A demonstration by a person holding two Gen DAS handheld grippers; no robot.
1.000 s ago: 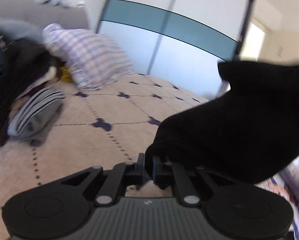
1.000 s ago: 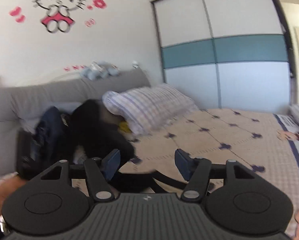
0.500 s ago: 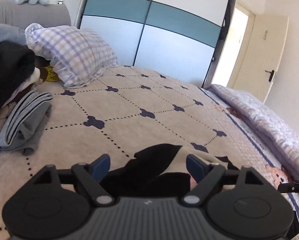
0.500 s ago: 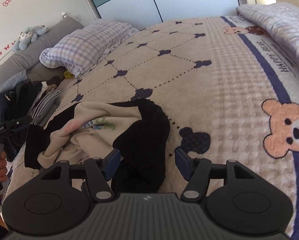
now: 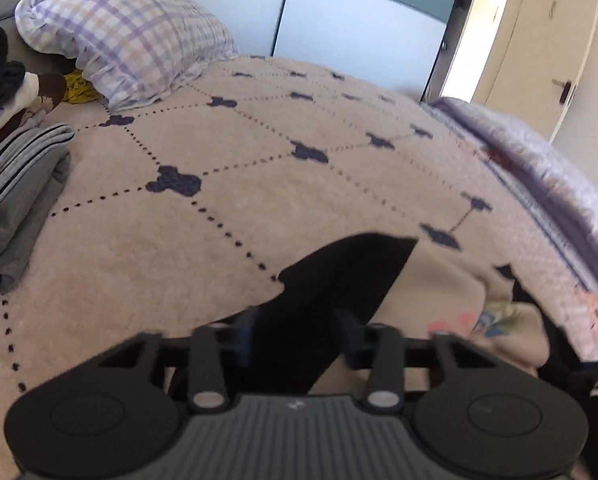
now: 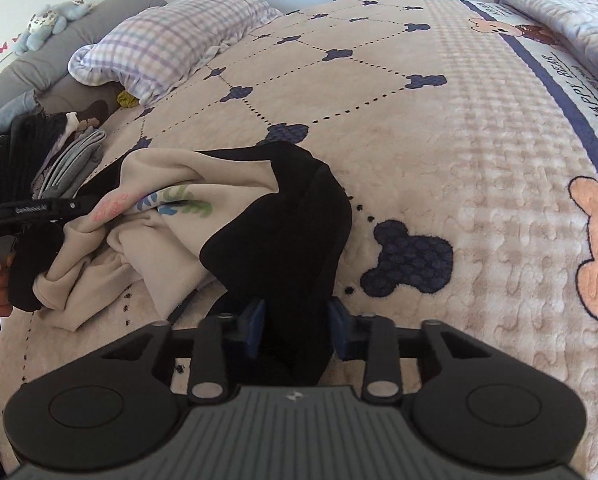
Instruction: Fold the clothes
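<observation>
A crumpled black and beige garment with a coloured print (image 6: pixel 187 216) lies on the bed. In the left wrist view its black sleeve (image 5: pixel 339 276) runs between the fingers of my left gripper (image 5: pixel 299 340), whose jaws stand apart around the cloth. In the right wrist view another black part (image 6: pixel 287 240) runs between the fingers of my right gripper (image 6: pixel 297 332), jaws also apart around it. The left gripper also shows in the right wrist view (image 6: pixel 31 212) at the garment's left end.
The bed cover (image 6: pixel 459 140) is beige with dark bear shapes. A checked pillow (image 5: pixel 131 36) lies at the head. Folded striped grey clothes (image 5: pixel 15 184) and a dark pile (image 6: pixel 15 148) sit at the left. A folded quilt (image 6: pixel 571 12) lies at the right edge.
The garment was dropped from the air onto the bed and both grippers came down to it. The jaws have narrowed around its black parts.
</observation>
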